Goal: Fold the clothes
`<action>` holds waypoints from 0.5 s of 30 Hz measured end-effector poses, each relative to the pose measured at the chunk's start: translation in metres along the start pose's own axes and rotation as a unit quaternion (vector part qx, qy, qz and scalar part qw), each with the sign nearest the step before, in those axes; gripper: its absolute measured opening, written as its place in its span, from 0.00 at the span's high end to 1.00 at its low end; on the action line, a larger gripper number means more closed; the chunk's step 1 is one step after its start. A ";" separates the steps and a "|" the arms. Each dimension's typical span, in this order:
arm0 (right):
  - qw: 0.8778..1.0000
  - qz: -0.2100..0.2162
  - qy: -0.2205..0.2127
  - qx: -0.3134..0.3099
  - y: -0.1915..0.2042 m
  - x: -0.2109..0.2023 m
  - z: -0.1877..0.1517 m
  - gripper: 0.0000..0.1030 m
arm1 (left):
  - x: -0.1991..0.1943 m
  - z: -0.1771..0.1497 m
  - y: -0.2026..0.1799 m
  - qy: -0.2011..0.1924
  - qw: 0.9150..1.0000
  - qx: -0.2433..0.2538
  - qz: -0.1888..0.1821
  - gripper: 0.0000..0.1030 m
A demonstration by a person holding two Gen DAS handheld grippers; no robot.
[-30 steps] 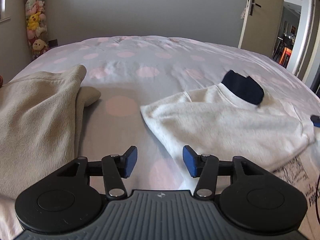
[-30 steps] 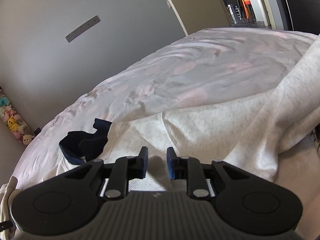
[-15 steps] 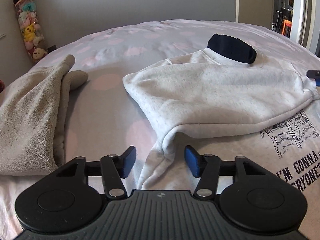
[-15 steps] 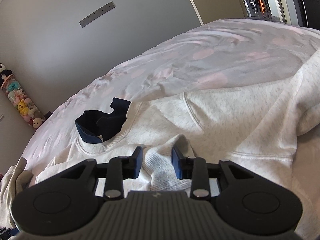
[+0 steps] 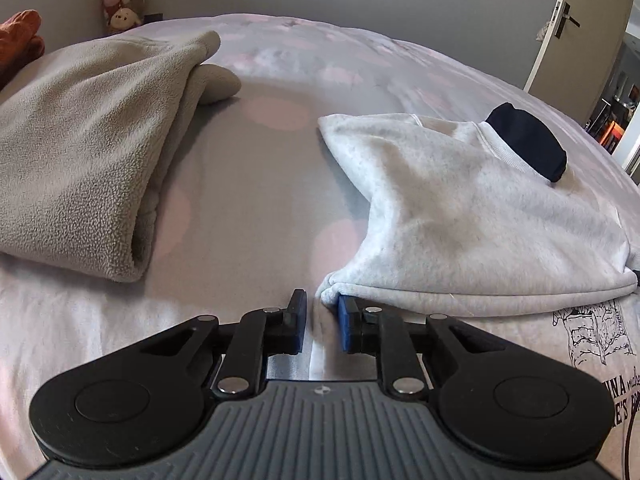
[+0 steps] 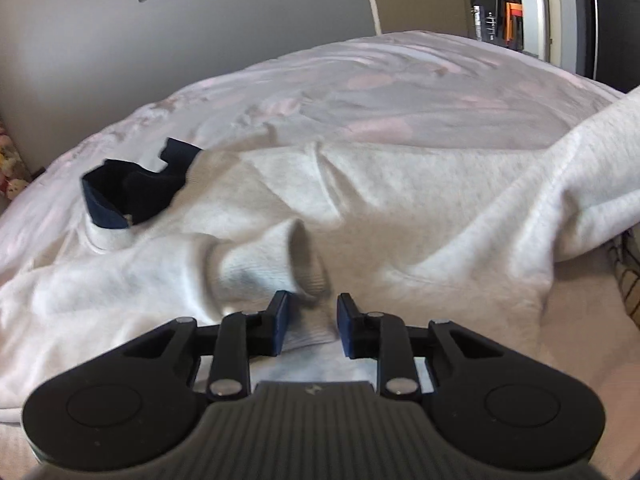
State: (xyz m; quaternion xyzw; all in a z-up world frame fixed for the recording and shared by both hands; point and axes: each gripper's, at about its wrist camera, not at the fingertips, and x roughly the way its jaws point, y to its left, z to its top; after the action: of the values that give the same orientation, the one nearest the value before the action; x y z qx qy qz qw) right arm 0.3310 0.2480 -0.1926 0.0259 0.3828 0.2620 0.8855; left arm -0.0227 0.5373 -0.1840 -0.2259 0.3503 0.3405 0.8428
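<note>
Fingers of the left gripper (image 5: 319, 324) have just been closing beside the folded corner of the pale grey sweatshirt (image 5: 460, 224); only bed sheet seems to lie in the narrow gap. Those of the right gripper (image 6: 310, 322) have narrowed around its ribbed cuff (image 6: 296, 260), not yet pinching. Soft, thick and floppy, the sweatshirt should sag unless held at seams or corners. It lies mid-bed (image 5: 260, 200), with a beige fleece (image 5: 80, 152) nearer the left edge.
</note>
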 end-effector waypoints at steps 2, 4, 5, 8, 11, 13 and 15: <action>1.000 0.005 0.003 0.012 -0.008 0.002 0.000 0.72 | -0.004 0.000 -0.002 0.003 1.000 0.010 0.005 0.83; 1.000 0.004 0.002 0.005 -0.007 -0.001 0.000 0.72 | -0.011 -0.001 -0.003 0.007 1.000 0.025 0.017 0.79; 1.000 0.004 0.000 0.007 -0.008 -0.005 0.000 0.72 | -0.016 -0.002 -0.002 0.008 0.999 0.026 0.023 0.78; 1.000 0.007 -0.007 0.010 -0.012 -0.018 0.001 0.70 | -0.033 -0.007 0.003 0.002 0.999 0.026 0.036 0.72; 0.999 0.014 -0.026 0.019 -0.020 -0.047 0.005 0.67 | -0.048 -0.009 0.007 -0.010 0.998 0.026 0.053 0.72; 0.999 0.015 -0.041 0.029 -0.027 -0.069 0.009 0.65 | -0.054 -0.007 0.008 -0.018 0.998 0.013 0.056 0.72; 0.997 0.022 -0.052 0.050 -0.041 -0.096 0.011 0.63 | -0.059 -0.003 0.005 -0.031 0.997 0.011 0.063 0.71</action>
State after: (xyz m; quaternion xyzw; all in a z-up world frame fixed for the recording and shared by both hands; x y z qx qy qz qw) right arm 0.3019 0.1677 -0.1316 0.0921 0.3480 0.2598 0.8960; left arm -0.0583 0.5139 -0.1423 -0.1835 0.3413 0.3960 0.8325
